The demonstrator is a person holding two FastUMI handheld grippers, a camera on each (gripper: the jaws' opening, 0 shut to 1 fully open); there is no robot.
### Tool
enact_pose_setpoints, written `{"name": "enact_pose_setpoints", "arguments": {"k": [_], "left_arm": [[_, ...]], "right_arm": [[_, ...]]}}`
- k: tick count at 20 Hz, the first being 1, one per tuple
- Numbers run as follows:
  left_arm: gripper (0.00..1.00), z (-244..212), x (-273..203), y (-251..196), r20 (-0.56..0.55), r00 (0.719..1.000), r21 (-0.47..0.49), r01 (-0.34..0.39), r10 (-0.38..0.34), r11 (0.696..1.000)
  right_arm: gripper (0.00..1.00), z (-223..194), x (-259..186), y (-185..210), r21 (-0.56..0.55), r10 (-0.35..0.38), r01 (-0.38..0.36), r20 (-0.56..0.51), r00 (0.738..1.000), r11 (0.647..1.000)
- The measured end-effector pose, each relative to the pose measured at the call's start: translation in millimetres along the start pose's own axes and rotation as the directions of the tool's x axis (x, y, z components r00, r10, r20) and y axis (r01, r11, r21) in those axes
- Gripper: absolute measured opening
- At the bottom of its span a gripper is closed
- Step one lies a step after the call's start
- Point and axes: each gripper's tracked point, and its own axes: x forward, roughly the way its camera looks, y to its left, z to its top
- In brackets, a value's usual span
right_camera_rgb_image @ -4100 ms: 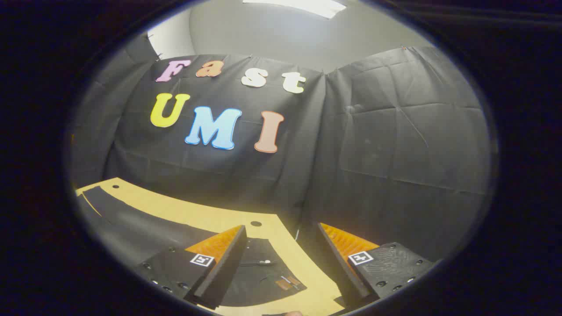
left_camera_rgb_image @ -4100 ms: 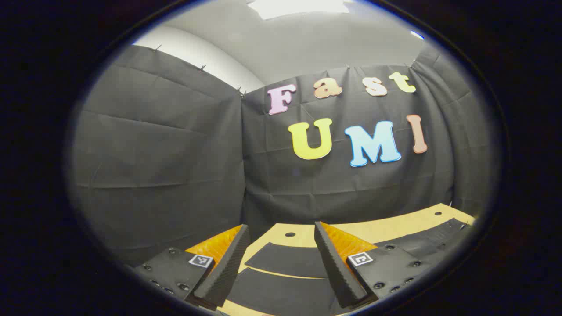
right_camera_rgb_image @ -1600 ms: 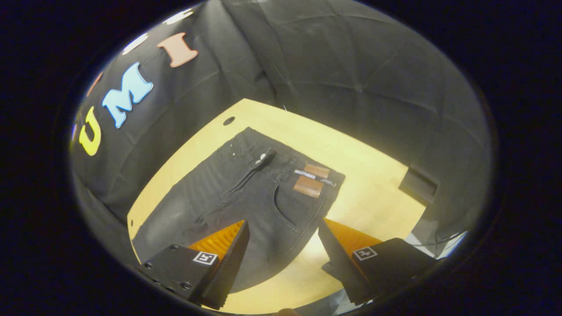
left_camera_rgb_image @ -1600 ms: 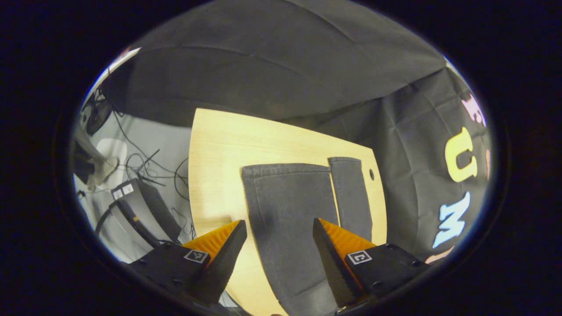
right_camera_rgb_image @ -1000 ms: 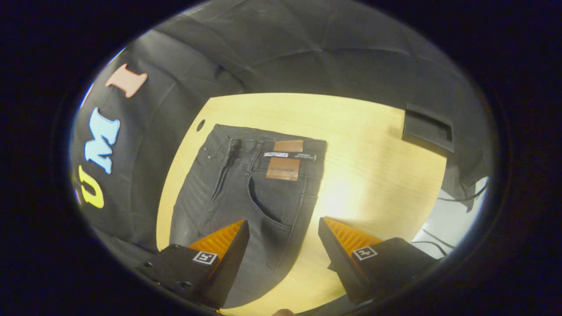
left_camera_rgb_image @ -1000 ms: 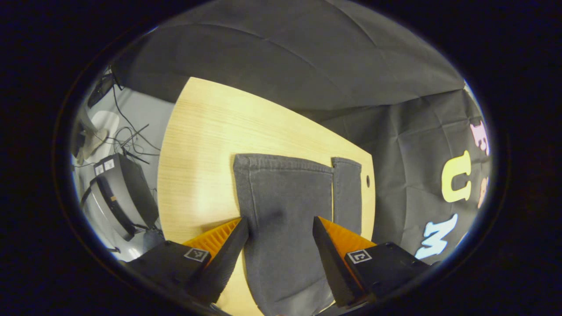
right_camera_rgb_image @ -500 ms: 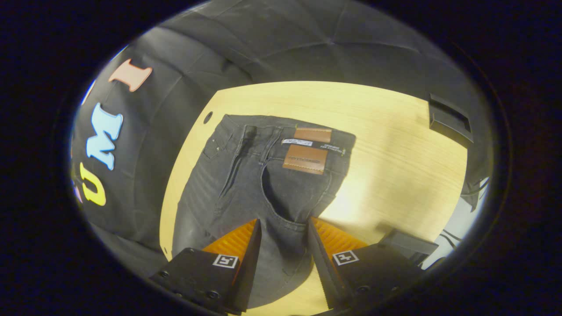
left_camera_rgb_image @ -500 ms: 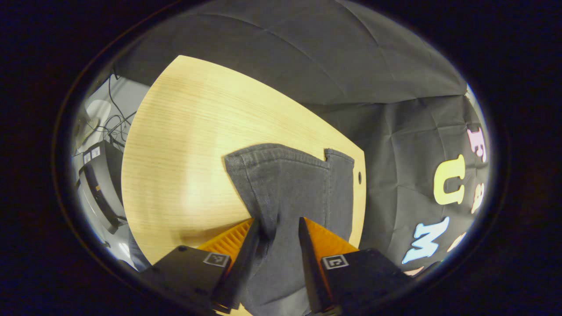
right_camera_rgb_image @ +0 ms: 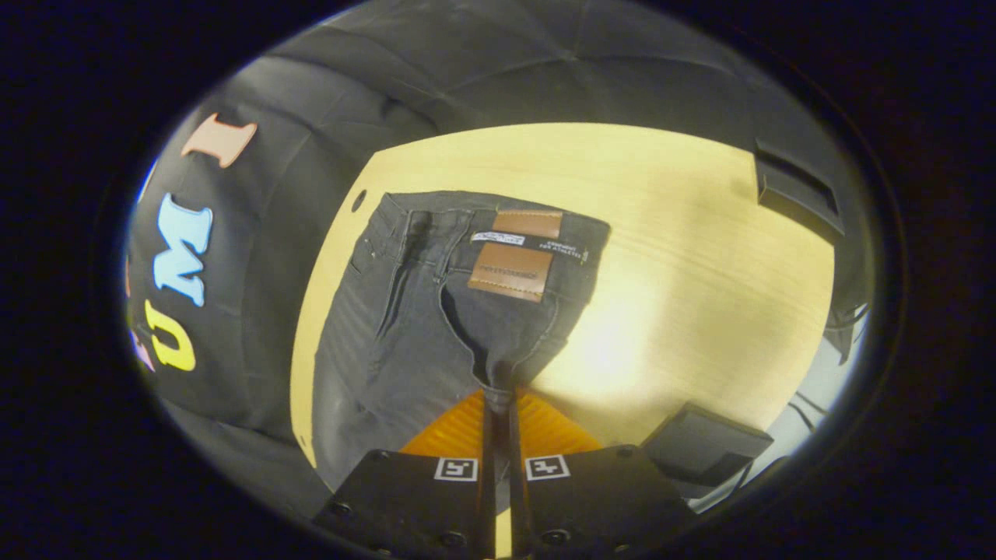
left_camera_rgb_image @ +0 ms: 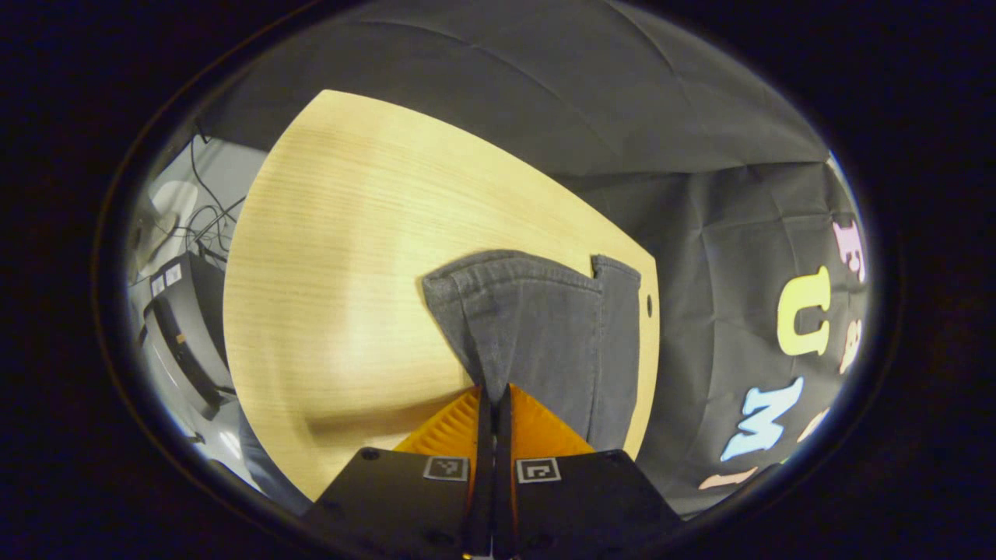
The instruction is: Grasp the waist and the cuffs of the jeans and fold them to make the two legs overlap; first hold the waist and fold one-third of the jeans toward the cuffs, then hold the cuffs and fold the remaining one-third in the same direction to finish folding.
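Dark grey jeans lie flat on a light wooden table. In the left gripper view the near leg (left_camera_rgb_image: 529, 327) ends at its cuff (left_camera_rgb_image: 510, 263), and the far leg (left_camera_rgb_image: 618, 327) lies beside it. My left gripper (left_camera_rgb_image: 492, 389) is shut on the near leg's side edge, and the cloth puckers up into its fingers. In the right gripper view the waist (right_camera_rgb_image: 498, 222) with two brown leather patches (right_camera_rgb_image: 510, 272) lies ahead. My right gripper (right_camera_rgb_image: 498, 393) is shut on the jeans (right_camera_rgb_image: 405, 327) at the hip edge below the pocket, where the fabric is gathered.
The wooden table (left_camera_rgb_image: 342, 257) spreads bare to the left of the cuffs, with a small hole (left_camera_rgb_image: 649, 306) near its far edge. A black box (right_camera_rgb_image: 797, 194) sits at the far right table corner and another black object (right_camera_rgb_image: 704, 447) near my right gripper. Cables and equipment (left_camera_rgb_image: 175, 311) lie on the floor.
Both grippers came down from facing the booth wall to the jeans, then went from open to shut, pinching the near edge of the fabric, which now bunches between the fingers.
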Motion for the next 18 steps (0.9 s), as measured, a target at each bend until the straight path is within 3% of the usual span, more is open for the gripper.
{"name": "enact_pose_setpoints", "arguments": {"k": [3,4,5,10,15,18], "left_arm": [[0.09,4,-8,-17,-0.028,0.999,-0.103,0.037,-0.040,0.994],[0.04,5,-11,-21,-0.034,0.998,-0.123,0.040,-0.045,0.992],[0.08,5,-16,-24,-0.040,0.998,-0.140,0.043,-0.049,0.989],[0.08,3,-38,-73,-0.069,0.994,-0.251,0.065,-0.085,0.966],[0.08,-8,-39,-157,-0.081,0.988,-0.205,0.116,-0.134,0.972],[0.08,-6,-23,-204,-0.096,0.984,-0.223,0.127,-0.151,0.967]], "right_arm": [[0.03,2,-14,15,0.038,0.090,-0.088,-0.047,0.995,0.995],[0.02,4,-20,23,0.039,0.125,-0.122,-0.071,0.990,0.992],[0.03,7,-27,30,0.042,0.159,-0.156,-0.094,0.983,0.987],[0.02,27,-62,89,0.003,0.268,-0.277,-0.262,0.927,0.961],[0.02,51,-74,177,0.017,0.363,-0.384,-0.364,0.858,0.923],[0.02,72,-69,225,0.038,0.409,-0.425,-0.367,0.836,0.904]]}}
